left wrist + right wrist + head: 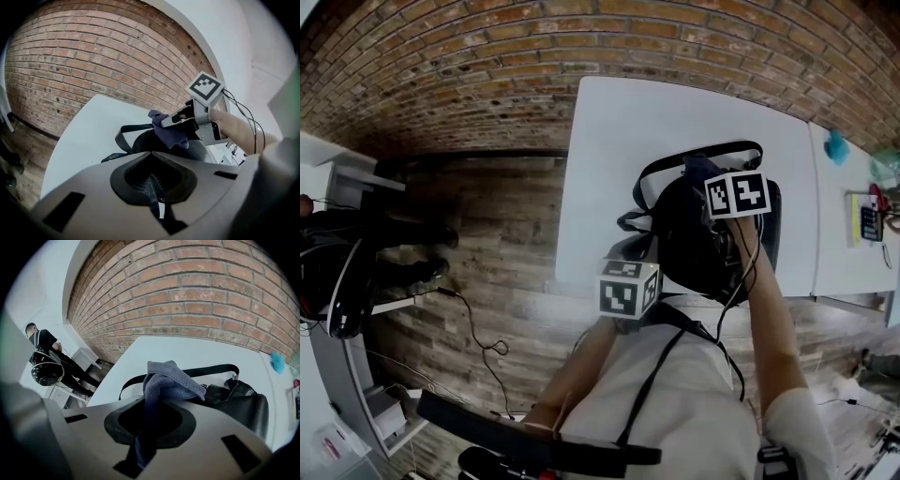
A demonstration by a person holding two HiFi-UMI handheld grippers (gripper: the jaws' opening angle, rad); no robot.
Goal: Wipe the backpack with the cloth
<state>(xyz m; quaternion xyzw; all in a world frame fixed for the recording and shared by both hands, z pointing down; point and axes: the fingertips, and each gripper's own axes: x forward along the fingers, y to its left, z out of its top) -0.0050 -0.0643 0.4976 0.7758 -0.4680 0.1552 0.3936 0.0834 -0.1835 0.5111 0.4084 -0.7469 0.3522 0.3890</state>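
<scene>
A black backpack (698, 246) lies at the near side of a white table (609, 159), its strap looped toward the wall. My right gripper (145, 427) is shut on a blue cloth (165, 380), which hangs over the top of the backpack (243, 404). The left gripper view shows that right gripper (180, 119) pressing the cloth (171, 133) onto the bag. My left gripper (153, 187) sits at the bag's near left edge, its jaws closed on a thin dark strap (151, 180) of the backpack; its marker cube (628, 286) hides the jaws from above.
A brick wall (487, 66) runs behind the table. A second white table (853, 253) on the right carries a teal object (836, 147) and small items. A person in dark clothes (44, 357) stands to the left. Cables (483, 342) lie on the wooden floor.
</scene>
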